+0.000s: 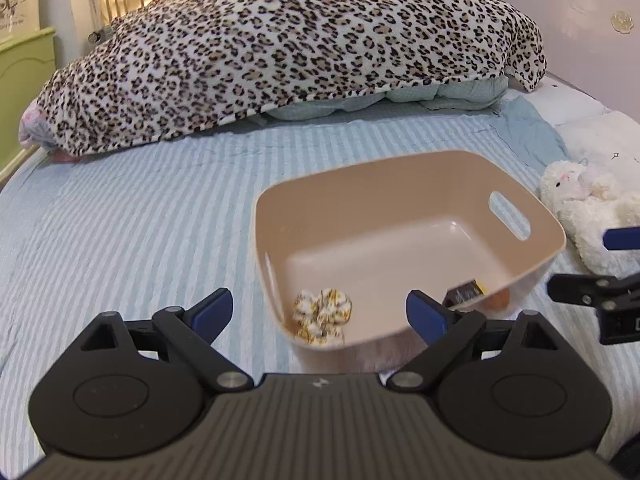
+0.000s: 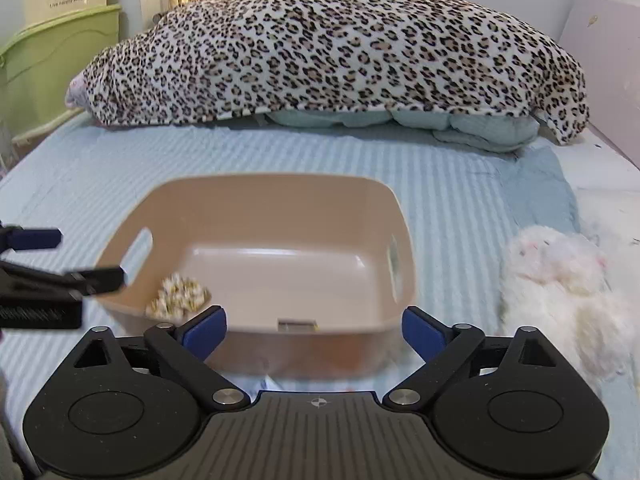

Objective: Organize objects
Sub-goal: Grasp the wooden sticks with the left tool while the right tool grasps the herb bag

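Right wrist view shows the white plush toy (image 2: 560, 292) lying on the bed (image 2: 100, 168) at the right edge of the frame, just beside the beige bin (image 2: 256, 192) and off to the right of the right gripper (image 2: 314, 332), whose jaws are spread wide and empty. The left gripper (image 1: 320, 316), also wide and empty, sits over the bin's near rim with the toy at its far right, so the right gripper looks nearer to it.

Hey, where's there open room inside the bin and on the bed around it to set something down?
Inside the beige bin, the middle and far floor is bare; the near end is crowded by the patterned scrunchie and a small dark box. On the striped bedspread, open patches lie left of the bin and between it and the leopard blanket. Right is crowded by the white plush toy.
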### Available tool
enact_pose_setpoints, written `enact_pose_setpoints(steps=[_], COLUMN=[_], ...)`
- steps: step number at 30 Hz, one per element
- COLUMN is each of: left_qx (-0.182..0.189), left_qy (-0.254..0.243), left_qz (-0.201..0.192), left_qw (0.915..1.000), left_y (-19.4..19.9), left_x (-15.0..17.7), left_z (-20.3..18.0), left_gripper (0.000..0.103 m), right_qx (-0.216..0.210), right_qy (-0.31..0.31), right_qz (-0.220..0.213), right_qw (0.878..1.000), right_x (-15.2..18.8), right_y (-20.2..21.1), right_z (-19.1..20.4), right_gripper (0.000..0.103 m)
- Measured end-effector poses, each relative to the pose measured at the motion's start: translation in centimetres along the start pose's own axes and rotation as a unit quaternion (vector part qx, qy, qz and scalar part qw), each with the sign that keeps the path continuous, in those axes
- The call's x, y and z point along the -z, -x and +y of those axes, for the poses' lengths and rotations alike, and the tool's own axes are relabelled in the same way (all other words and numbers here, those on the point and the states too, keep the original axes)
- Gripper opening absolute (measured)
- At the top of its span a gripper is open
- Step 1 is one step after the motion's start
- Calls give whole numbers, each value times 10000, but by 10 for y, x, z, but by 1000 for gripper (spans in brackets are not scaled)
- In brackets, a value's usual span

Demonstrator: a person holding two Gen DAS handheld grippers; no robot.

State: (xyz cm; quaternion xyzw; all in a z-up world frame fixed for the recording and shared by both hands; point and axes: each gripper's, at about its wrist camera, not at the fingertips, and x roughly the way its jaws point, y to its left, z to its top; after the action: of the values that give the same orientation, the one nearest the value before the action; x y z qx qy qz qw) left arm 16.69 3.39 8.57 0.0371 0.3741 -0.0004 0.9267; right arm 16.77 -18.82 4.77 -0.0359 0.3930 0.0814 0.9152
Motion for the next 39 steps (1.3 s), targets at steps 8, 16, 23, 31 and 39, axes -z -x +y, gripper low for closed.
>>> enact_pose_setpoints(steps=[8, 16, 23, 31, 39], left_qx=[-2, 6, 103, 225, 388], left_qy=[86, 213, 194, 36, -76], left_qz=[514, 1166, 1455, 1588, 1570], left_qw=[9986, 9930, 9891, 9871, 9868], left_y=[-11, -45, -66, -87, -87], left_x=[40, 78, 92, 98, 98], left_z=[7, 13, 9, -1, -5], left_gripper=[95, 95, 94, 72, 33], right_qx=[311, 395, 519, 686, 593], right_qy=[69, 18, -13, -41, -195], right_qz=[493, 998, 1287, 1398, 1445], right_qw=[9983, 9942, 9903, 9878, 9875], right_x=[47, 74, 87, 93, 96], right_y=[-2, -33, -61, -83, -89], right_z=[-3, -7, -16, -23, -26], right_gripper=[103, 103, 103, 97, 73])
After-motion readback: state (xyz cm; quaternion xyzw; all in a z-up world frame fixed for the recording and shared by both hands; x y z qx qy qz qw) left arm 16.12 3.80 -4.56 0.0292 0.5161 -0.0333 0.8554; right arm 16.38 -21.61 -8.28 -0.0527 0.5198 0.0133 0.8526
